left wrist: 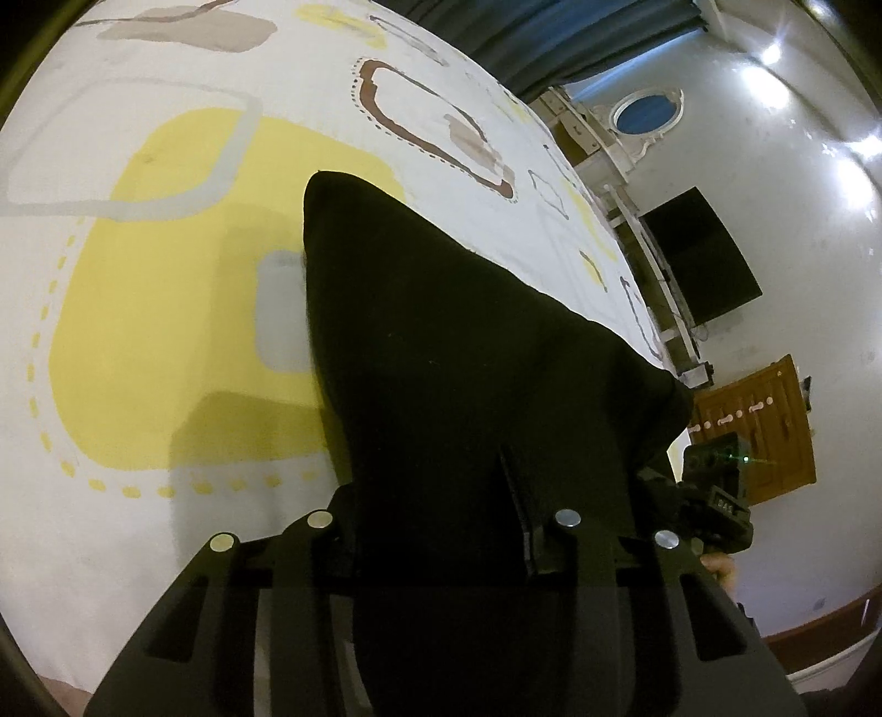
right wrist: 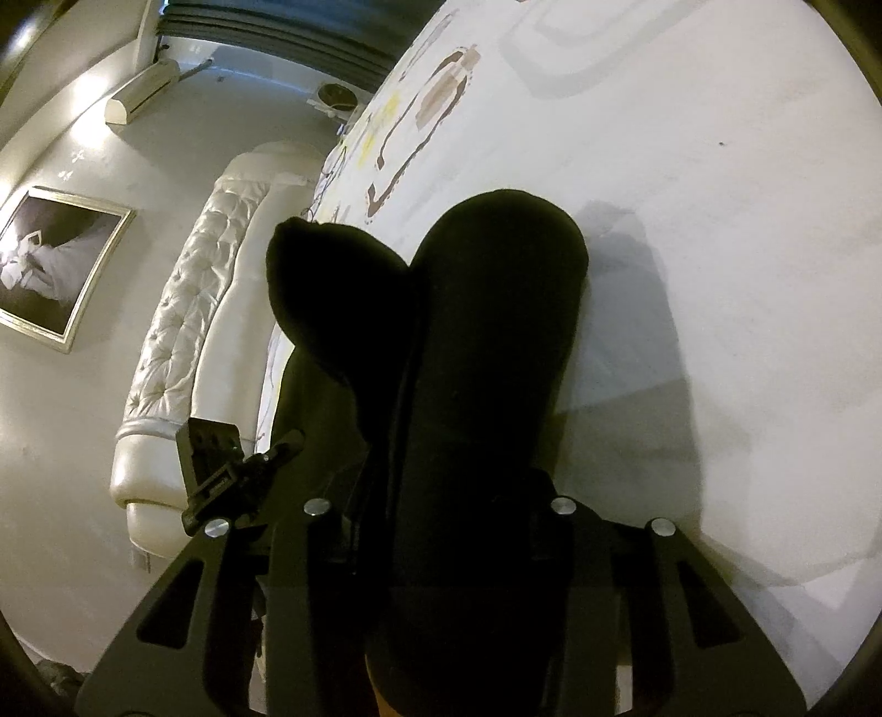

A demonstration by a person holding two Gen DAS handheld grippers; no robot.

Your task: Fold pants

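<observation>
Black pants [left wrist: 441,331] are bunched up between the jaws of my left gripper [left wrist: 441,524] and rise clear of the patterned bed sheet [left wrist: 165,331], throwing a shadow on it. The cloth hides the fingertips; the jaws stand narrow around the fabric and carry it. In the right wrist view the pants [right wrist: 496,342] form two rounded folds over my right gripper [right wrist: 441,513], which is likewise shut on the cloth with its pads hidden. The other gripper shows at the edge of each view, the right one [left wrist: 716,485] and the left one [right wrist: 220,474].
The white sheet [right wrist: 716,220] spreads wide beyond the pants. A padded white headboard [right wrist: 182,331] borders the bed, with a framed picture [right wrist: 49,265] on the wall. A dark screen [left wrist: 700,253], a wooden cabinet [left wrist: 761,424] and a dark curtain [left wrist: 551,38] stand past the bed.
</observation>
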